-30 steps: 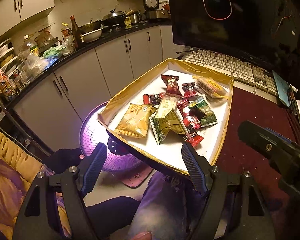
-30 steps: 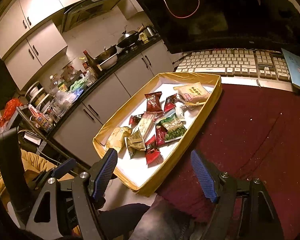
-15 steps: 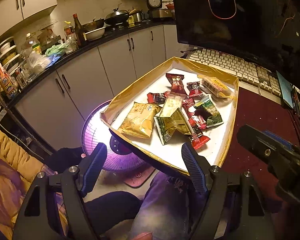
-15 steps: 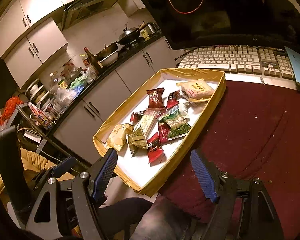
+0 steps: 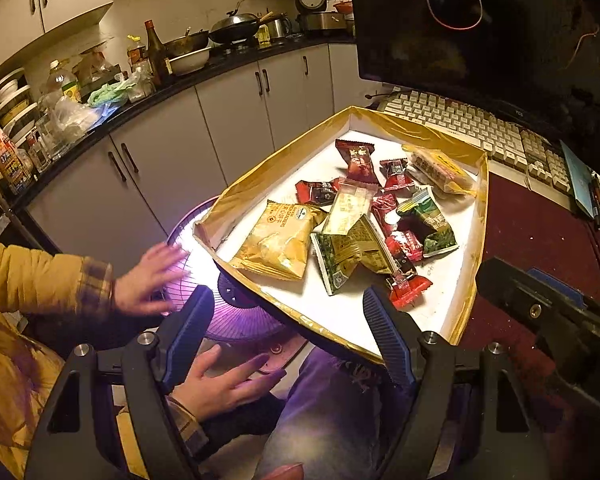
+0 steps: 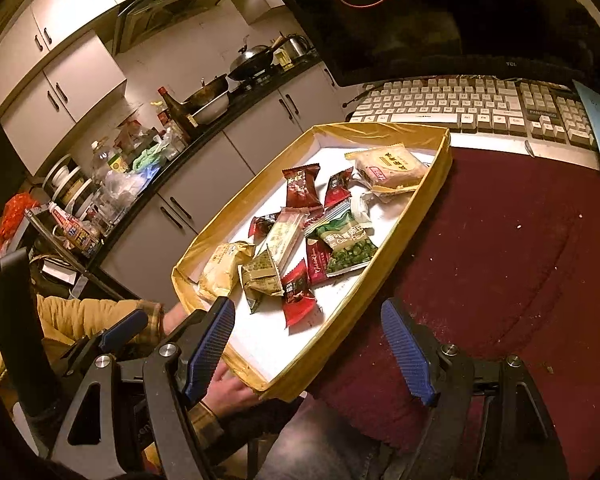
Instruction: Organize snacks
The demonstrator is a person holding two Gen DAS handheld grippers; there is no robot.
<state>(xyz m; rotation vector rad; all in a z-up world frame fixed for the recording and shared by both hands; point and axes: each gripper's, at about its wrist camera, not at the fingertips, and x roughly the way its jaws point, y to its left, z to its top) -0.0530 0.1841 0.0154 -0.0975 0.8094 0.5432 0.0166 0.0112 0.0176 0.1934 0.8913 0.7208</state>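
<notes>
Across the tray's middle: snack packets [image 5: 360, 220] in a loose, overlapping heap.
None lies sorted or lined up, so organizing looks largely undone; the gold-rimmed tray [image 5: 482, 216] overhangs the table's left edge, and both the left gripper [image 5: 288, 332] and right gripper [image 6: 308, 344] hover spread wide, holding nothing.

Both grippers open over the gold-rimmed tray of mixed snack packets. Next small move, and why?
Probably ease the right gripper down onto the small red foil packet nearest it. Its jaws stand open and empty; that packet lies at the near edge of the overlapping heap in the gold-rimmed white tray, bare floor beside it. A bare hand sits by the near corner, so go slowly.
</notes>
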